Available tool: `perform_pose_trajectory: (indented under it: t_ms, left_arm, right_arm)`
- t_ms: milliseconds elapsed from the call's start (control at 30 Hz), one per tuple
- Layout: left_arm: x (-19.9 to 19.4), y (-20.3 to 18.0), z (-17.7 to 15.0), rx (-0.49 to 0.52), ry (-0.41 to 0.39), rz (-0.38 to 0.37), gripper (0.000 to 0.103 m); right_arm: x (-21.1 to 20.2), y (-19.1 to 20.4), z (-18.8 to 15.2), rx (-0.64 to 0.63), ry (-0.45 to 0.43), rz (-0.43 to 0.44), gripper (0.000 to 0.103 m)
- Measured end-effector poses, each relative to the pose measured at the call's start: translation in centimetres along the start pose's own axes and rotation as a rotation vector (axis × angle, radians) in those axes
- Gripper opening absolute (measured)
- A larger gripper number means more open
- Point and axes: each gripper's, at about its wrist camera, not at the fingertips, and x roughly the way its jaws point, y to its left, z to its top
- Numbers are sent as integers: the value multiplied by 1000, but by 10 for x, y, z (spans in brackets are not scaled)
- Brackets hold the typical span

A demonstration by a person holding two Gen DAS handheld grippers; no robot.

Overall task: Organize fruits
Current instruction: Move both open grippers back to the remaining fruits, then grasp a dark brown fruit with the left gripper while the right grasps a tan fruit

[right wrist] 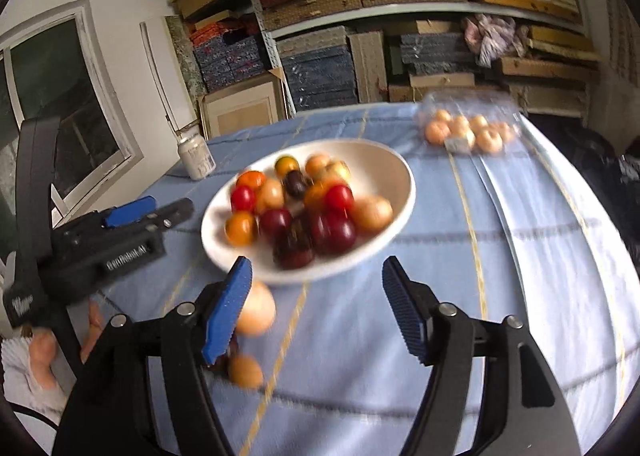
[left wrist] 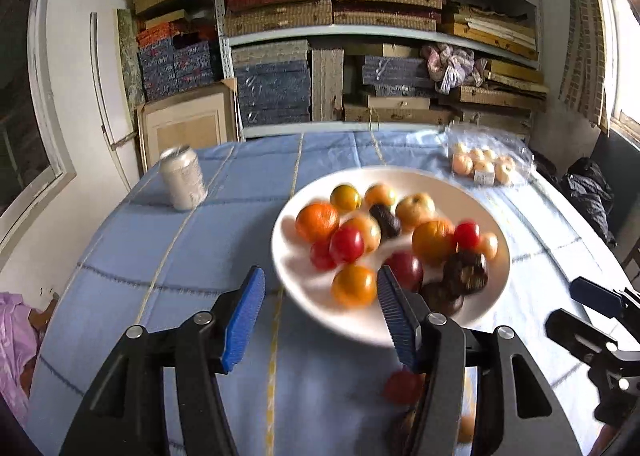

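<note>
my left claw (left wrist: 320, 308) is open and holds nothing. my right claw (right wrist: 316, 304) is open too, with nothing in it. close to my right claw, at about 8 o'clock, a pale round fruit (right wrist: 256, 314) and a small orange fruit (right wrist: 245, 371) lie on the blue cloth (right wrist: 520, 256). next comes the white plate (left wrist: 492, 284), at 12 o'clock, full of red, orange and dark fruits (left wrist: 346, 244). farther back, a can (left wrist: 184, 178) stands at 10 o'clock and a clear bag of fruits (left wrist: 486, 165) lies at 1 o'clock.

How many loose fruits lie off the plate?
3: pale fruit beside the plate rim, small orange fruit nearer the camera, dark fruit partly behind the right gripper finger. More may be hidden.
</note>
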Motion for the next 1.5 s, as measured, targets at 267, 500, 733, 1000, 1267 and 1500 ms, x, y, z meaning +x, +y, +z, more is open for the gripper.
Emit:
perform_pose_trajectory:
  t_ms: [267, 500, 733, 1000, 1267, 1500]
  left_arm:
    - [1, 27, -54, -33, 137, -23, 70]
    - [-11, 0, -71, 91, 137, -94, 70]
    - [-10, -13, -74, 139, 136, -91, 70]
    - [-13, -13, -74, 131, 145, -140, 70]
    - [-12, -44, -79, 222, 134, -186, 70]
    - [12, -57, -86, 233, 205, -197, 43]
  right_arm:
    - [2, 34, -54, -167, 140, 28, 68]
    - [16, 50, -62, -215, 189, 32, 56]
    - [38, 54, -56, -210, 237, 56, 43]
    - [43, 48, -54, -168, 275, 106, 25]
    - [19, 1, -35, -11, 178, 73, 25]
    - [13, 1, -33, -7, 168, 80, 25]
